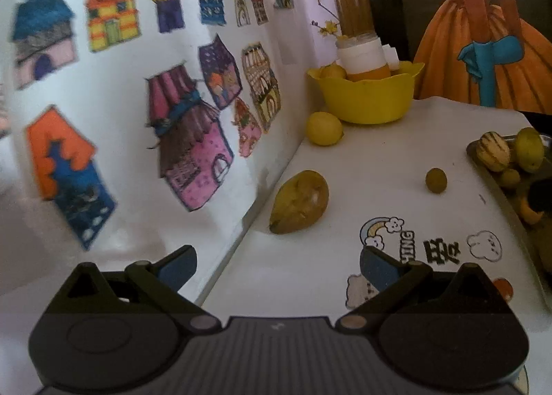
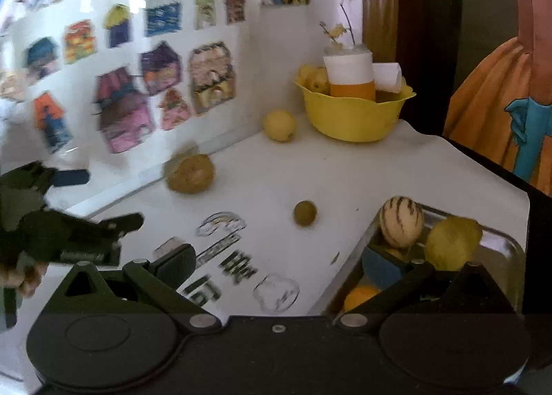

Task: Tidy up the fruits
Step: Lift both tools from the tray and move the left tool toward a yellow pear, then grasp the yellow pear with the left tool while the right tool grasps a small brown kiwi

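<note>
Left claw (image 1: 277,265): held apart, empty | mango (image 1: 299,201) seen lying on bench (image 1: 379,160) just ahead | right claw (image 2: 276,264): held apart, empty | tray (image 2: 500,239) of fruit seen ahead-right.

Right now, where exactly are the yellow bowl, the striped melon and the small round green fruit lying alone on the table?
yellow bowl (image 1: 365,101): left wrist view, front outer wall.
striped melon (image 2: 401,221): right wrist view, middle of its striped skin.
small round green fruit (image 1: 436,180): left wrist view, its centre.

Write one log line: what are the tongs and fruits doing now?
left tongs: open, empty | right tongs: open, empty | loose on table: mango, lemon, small round fruit | tray: striped melon
</note>
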The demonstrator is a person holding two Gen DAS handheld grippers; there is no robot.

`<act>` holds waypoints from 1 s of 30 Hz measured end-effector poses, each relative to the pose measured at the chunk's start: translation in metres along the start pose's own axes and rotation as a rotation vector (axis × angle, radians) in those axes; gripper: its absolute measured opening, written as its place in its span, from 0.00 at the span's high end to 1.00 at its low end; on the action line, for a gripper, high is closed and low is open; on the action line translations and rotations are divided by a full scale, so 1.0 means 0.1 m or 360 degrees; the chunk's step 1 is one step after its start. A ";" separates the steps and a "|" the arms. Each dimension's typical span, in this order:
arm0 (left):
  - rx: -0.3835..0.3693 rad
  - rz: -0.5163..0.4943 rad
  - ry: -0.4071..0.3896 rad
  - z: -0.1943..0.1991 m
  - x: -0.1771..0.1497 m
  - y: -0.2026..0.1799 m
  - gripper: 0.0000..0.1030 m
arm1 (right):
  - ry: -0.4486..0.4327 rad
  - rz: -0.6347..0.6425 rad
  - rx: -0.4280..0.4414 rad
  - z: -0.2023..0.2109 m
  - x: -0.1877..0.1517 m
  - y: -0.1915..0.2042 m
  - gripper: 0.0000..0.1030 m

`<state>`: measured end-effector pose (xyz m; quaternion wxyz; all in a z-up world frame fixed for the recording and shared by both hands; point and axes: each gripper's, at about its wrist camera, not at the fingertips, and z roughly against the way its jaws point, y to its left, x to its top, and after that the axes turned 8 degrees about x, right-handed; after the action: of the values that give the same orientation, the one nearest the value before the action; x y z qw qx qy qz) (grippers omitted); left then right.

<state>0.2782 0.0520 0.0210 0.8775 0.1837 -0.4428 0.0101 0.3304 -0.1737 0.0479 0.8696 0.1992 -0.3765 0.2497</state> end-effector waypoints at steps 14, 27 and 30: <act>-0.0101 -0.0117 -0.0136 -0.56 0.12 -0.13 0.00 | 0.0162 -0.0383 0.0150 -0.87 0.27 -0.46 0.04; -0.0100 -0.0174 -0.0126 -0.90 0.21 -0.29 0.00 | 0.0185 -0.0509 0.0131 -1.20 0.32 -0.62 0.22; -0.0103 -0.0181 -0.0133 -0.94 0.24 -0.31 0.01 | 0.0193 -0.0532 0.0146 -1.23 0.33 -0.63 0.25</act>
<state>0.3714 0.0510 -0.0211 0.8630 0.1805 -0.4679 -0.0617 0.4548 -0.1490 -0.0154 0.9101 0.2828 -0.2734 0.1302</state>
